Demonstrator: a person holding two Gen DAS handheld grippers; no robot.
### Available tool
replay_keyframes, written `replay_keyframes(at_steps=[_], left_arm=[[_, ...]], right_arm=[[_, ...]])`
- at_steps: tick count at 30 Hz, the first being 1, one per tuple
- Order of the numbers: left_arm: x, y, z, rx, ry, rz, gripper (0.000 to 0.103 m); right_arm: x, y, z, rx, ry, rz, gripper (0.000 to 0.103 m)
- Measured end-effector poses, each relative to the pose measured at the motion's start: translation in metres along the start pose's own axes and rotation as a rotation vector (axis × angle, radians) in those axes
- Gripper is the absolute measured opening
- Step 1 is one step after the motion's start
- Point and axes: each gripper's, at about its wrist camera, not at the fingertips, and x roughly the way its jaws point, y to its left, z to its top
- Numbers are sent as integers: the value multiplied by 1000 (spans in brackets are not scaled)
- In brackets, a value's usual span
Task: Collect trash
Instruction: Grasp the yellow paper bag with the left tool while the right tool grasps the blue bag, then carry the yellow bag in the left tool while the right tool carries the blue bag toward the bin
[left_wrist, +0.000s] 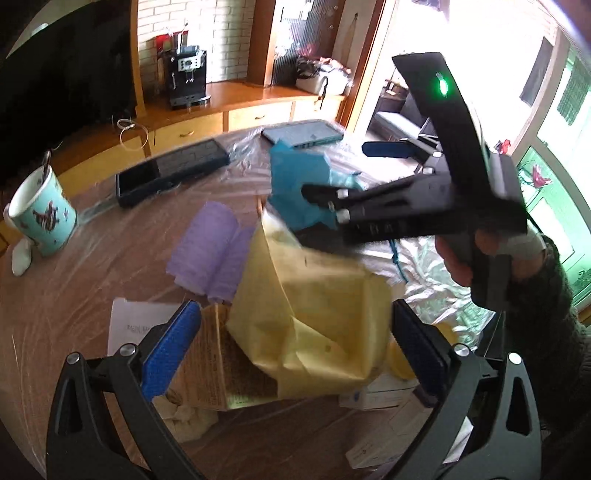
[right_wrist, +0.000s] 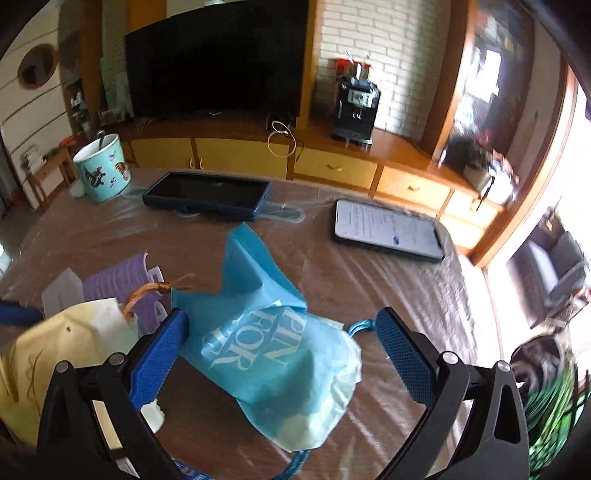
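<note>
With the blue paper bag (right_wrist: 266, 354) lying on the bench (right_wrist: 388, 280) just beside the yellow bag (left_wrist: 314, 314), the right hand-held gripper (right_wrist: 284, 354) straddles it spread apart and must likely close next, while the left hand-held gripper (left_wrist: 295, 350) gapes around the yellow bag.

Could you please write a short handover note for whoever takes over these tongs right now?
Left tongs: open, pads either side of the yellow paper bag, nothing gripped.
Right tongs: open around the blue paper bag, left pad touching or nearly touching it, not yet clamped.
Both bags lie on the plastic-covered table. Loose items nearby: purple paper, white sheets, a crumpled tissue.
Not trash: mug, dark tablet, lit phone.
Done: nothing visibly collected; no bin in view.
Left: close on the bags, then gather the rest.
</note>
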Motion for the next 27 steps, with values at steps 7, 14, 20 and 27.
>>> replay_keyframes(at_steps=[7,14,20,27], left_arm=[[11,-10,17,55,45,-36,102],[39,-5,17,36,149,-59,102],[47,-1,16,36,187,-56,99],[46,9,17,17,197,-74,88]], right_arm=[[-5,0,-4,-178,-3,-13,99],[2,9,-10,-311,26,17,99],[20,18,-16,-388,74,-32,99],[35,13,-14,-342,95,-43,99]])
